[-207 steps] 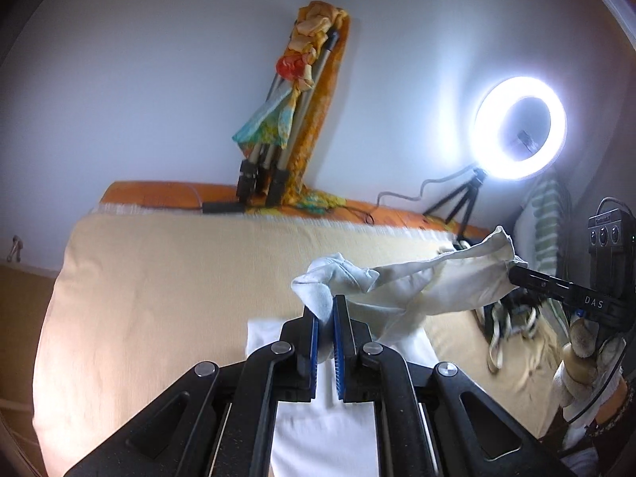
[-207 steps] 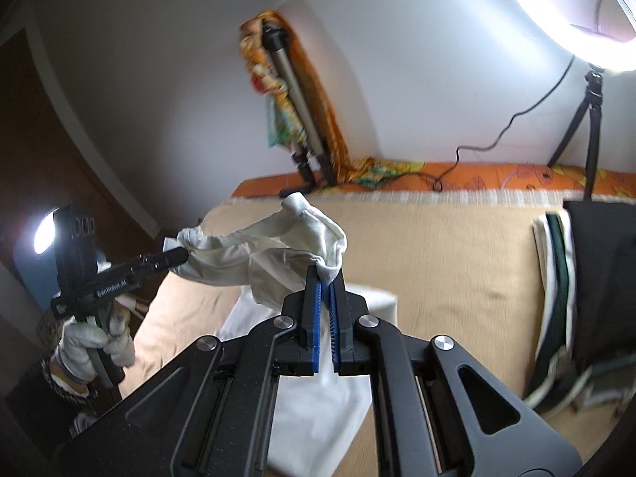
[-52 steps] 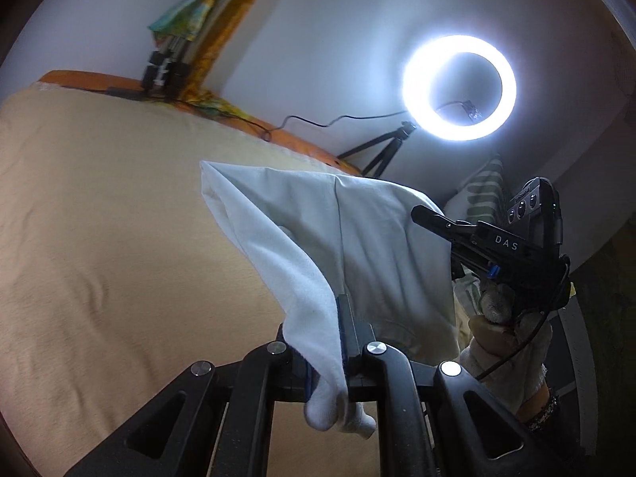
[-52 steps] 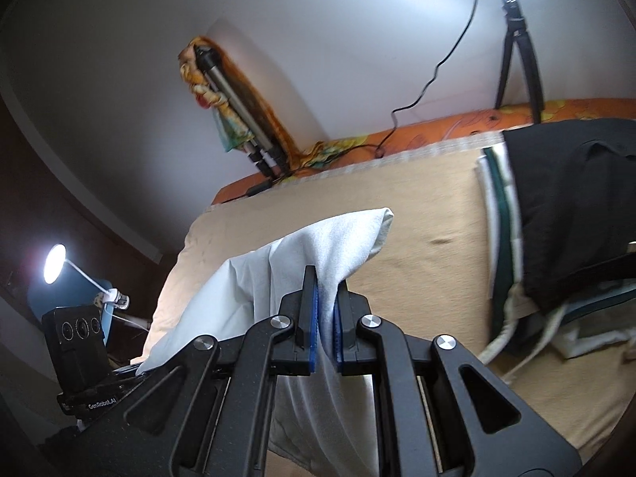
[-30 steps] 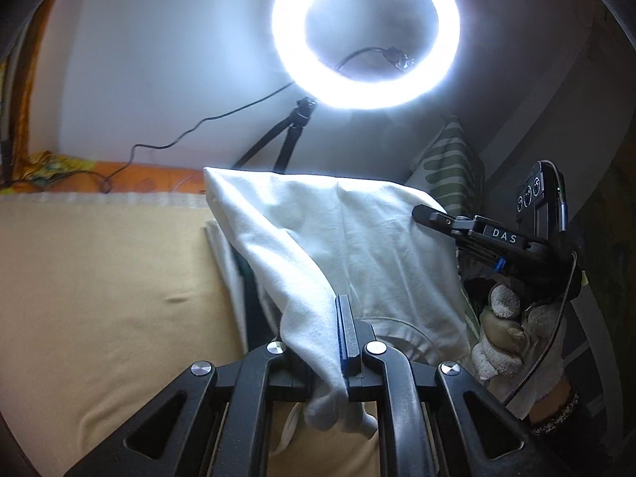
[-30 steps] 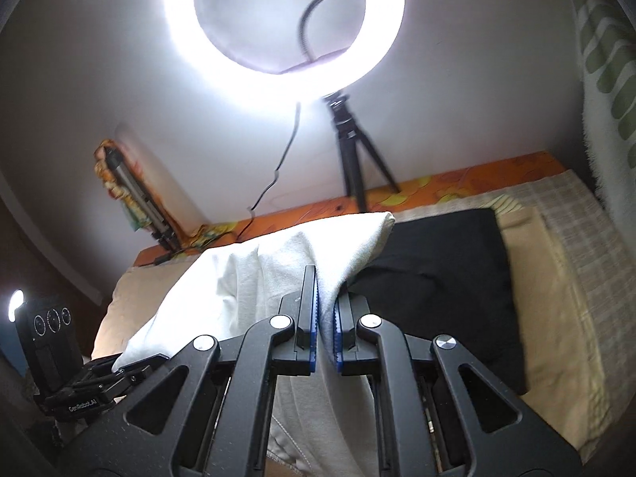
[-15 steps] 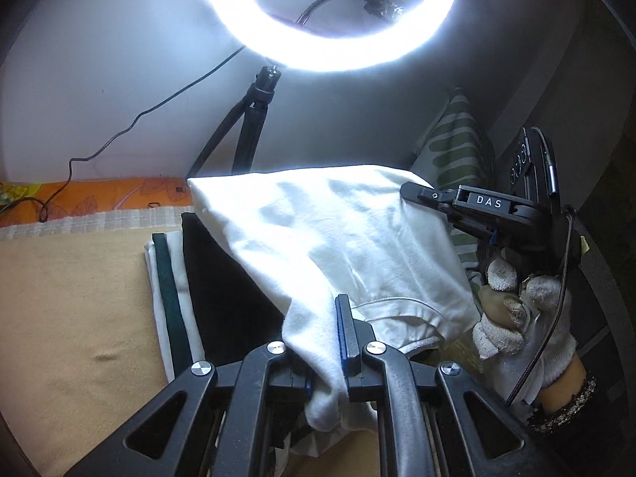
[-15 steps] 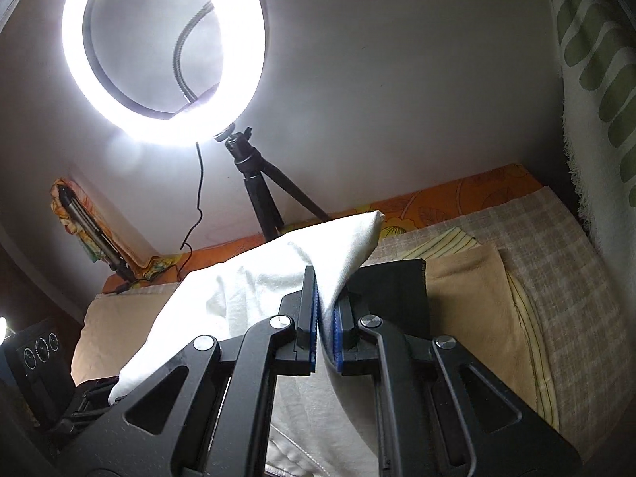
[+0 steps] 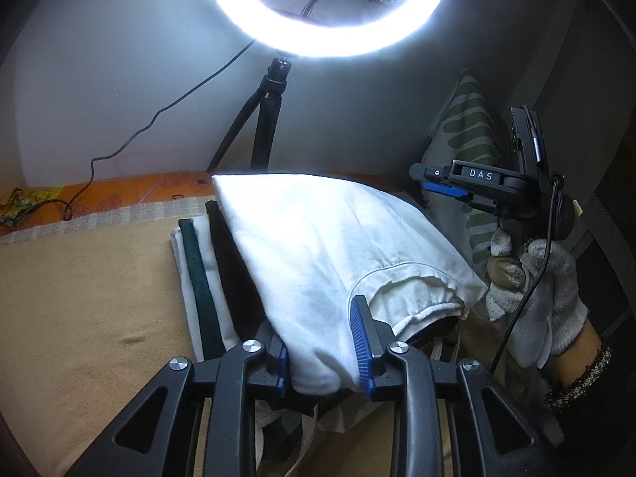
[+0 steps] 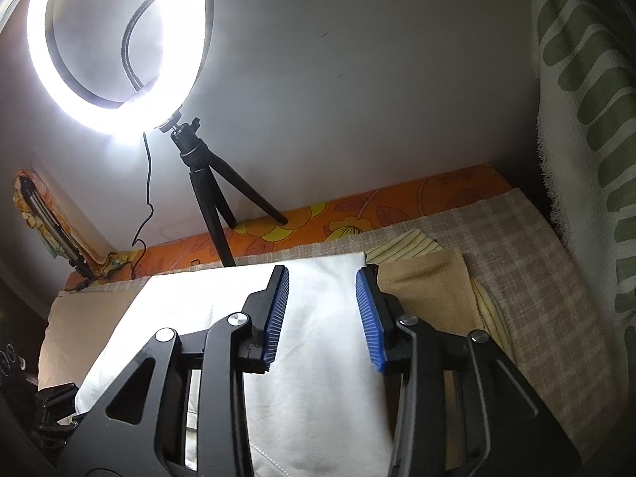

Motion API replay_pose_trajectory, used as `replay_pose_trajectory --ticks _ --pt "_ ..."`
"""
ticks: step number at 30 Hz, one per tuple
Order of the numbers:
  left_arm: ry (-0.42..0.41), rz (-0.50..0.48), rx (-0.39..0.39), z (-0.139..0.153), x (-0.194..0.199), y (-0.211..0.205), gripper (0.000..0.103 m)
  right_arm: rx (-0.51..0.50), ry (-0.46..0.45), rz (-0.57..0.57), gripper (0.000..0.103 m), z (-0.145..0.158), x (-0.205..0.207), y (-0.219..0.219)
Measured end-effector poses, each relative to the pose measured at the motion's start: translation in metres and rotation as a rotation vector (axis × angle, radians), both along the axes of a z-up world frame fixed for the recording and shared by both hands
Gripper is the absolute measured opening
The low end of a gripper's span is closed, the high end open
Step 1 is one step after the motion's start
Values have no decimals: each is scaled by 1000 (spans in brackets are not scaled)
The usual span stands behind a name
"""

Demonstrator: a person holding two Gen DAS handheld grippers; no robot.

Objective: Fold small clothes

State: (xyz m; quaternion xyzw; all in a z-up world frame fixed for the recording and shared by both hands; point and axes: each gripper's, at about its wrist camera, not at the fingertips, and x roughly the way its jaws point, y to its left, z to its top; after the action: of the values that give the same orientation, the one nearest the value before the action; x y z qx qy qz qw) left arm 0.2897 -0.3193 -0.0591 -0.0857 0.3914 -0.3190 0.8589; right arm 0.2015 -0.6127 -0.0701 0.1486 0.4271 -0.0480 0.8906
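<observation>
- White garment (image 9: 326, 250) no longer hanging between the grippers; now laid folded atop the stack of folded clothes (image 9: 198, 278).
- Left gripper (image 9: 324, 351) jaws just opened, cloth lying loose between them.
- Right gripper (image 10: 322, 314) jaws just opened, pads (image 10: 276, 318) clear of the fabric.
</observation>
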Motion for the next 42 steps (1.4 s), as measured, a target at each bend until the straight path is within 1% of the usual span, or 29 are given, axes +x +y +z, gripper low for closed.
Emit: replay_pose_trajectory --ticks 7,15,19,23,25,27,29,30,31,32,34,36,37,38,39,40,42 --pt "-17 11 21 11 -19 13 29 -43 -7 -4 38 21 -16 17" --pt "-80 10 30 43 -50 29 31 -53 -34 -21 38 52 -49 43" --pt "-107 11 23 59 -69 40 32 -74 -55 -20 43 72 -67 61" --pt "-141 13 27 71 -88 51 35 -100 -69 -19 43 88 -82 80" --pt "-156 11 32 77 -99 57 39 -119 -72 -25 43 94 -91 90" --pt "-173 15 36 82 -108 64 48 -133 -79 -30 43 100 -100 101" --pt "-187 18 39 85 -116 71 52 -146 -89 -40 44 105 -110 111" --pt "-194 18 41 87 -121 75 56 -154 -94 -46 47 107 -115 117" --pt "-200 18 42 89 -125 78 57 -161 -100 -51 57 109 -119 121" --pt "-207 17 43 90 -129 81 61 -171 -111 -57 65 112 -126 127" --pt "-221 14 51 93 -139 87 68 -182 -120 -57 66 115 -135 138" --pt "-239 14 60 94 -149 92 78 -204 -119 -55 67 117 -143 151" --pt "-249 14 64 95 -154 94 80 -214 -119 -60 71 118 -147 158" --pt "-259 15 67 96 -158 97 85 -213 -121 -65 77 119 -151 162" --pt "-270 18 71 97 -164 100 90 -208 -124 -72 80 120 -157 166" --pt "-276 20 71 98 -168 102 92 -200 -128 -82 86 120 -161 168" --pt "-290 19 74 98 -176 107 97 -186 -133 -102 87 121 -169 174"
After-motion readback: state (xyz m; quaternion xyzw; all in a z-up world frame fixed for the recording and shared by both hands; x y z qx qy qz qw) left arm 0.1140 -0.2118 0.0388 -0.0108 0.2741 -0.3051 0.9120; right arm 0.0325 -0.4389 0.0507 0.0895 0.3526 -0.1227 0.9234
